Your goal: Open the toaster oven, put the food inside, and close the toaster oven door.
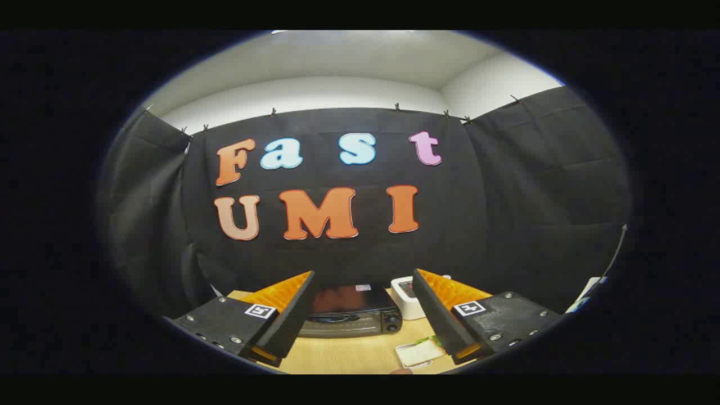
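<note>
No legible writing on the objects; square coded markers only.

Each finger mount of the gripper (364,273) carries a black-and-white square marker, the left marker (260,310) and the right marker (469,307), showing a coded pattern rather than words. The fingers stand wide apart with nothing between them. Beyond them, a small pale sticker (363,287) sits on top of the toaster oven (349,318), its print too small to make out.

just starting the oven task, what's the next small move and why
Probably lower the gripper and bring it forward toward the toaster oven. Its door looks shut, the fingers are open and hold nothing, and the oven sits on the table beyond them, untouched.
</note>
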Demonstrator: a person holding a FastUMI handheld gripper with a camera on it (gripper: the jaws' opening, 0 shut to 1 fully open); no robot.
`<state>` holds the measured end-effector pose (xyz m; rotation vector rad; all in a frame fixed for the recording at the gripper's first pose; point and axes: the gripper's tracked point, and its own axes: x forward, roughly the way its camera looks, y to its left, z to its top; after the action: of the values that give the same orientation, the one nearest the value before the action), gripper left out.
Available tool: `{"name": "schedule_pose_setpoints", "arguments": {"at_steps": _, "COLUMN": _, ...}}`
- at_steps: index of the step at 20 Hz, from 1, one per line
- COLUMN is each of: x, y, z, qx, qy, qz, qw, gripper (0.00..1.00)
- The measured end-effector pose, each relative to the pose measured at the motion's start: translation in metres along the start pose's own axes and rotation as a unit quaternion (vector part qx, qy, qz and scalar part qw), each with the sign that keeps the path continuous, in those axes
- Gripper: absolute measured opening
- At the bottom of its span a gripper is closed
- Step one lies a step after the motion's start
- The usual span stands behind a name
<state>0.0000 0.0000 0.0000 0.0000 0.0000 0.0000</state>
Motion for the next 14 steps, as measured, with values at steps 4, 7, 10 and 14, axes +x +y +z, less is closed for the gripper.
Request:
{"name": "schedule_pose_setpoints", "arguments": {"at_steps": 4, "x": -0.001, "y": 0.004, "z": 0.001, "qx": -0.002, "qy": -0.002, "qz": 0.002, "qw": 1.0, "gripper": 0.99}}
{"name": "schedule_pose_setpoints", "arguments": {"at_steps": 7, "x": 0.0, "y": 0.005, "z": -0.004, "qx": -0.002, "qy": 0.003, "qz": 0.004, "qw": 1.0, "gripper": 0.99}}
{"name": "schedule_pose_setpoints", "arguments": {"at_steps": 10, "x": 0.005, "y": 0.011, "z": -0.008, "qx": 0.0, "qy": 0.003, "qz": 0.008, "qw": 1.0, "gripper": 0.99}}
{"name": "schedule_pose_setpoints", "arguments": {"at_steps": 14, "x": 0.021, "y": 0.016, "z": -0.014, "qx": -0.024, "qy": -0.004, "qz": 0.006, "qw": 1.0, "gripper": 0.99}}
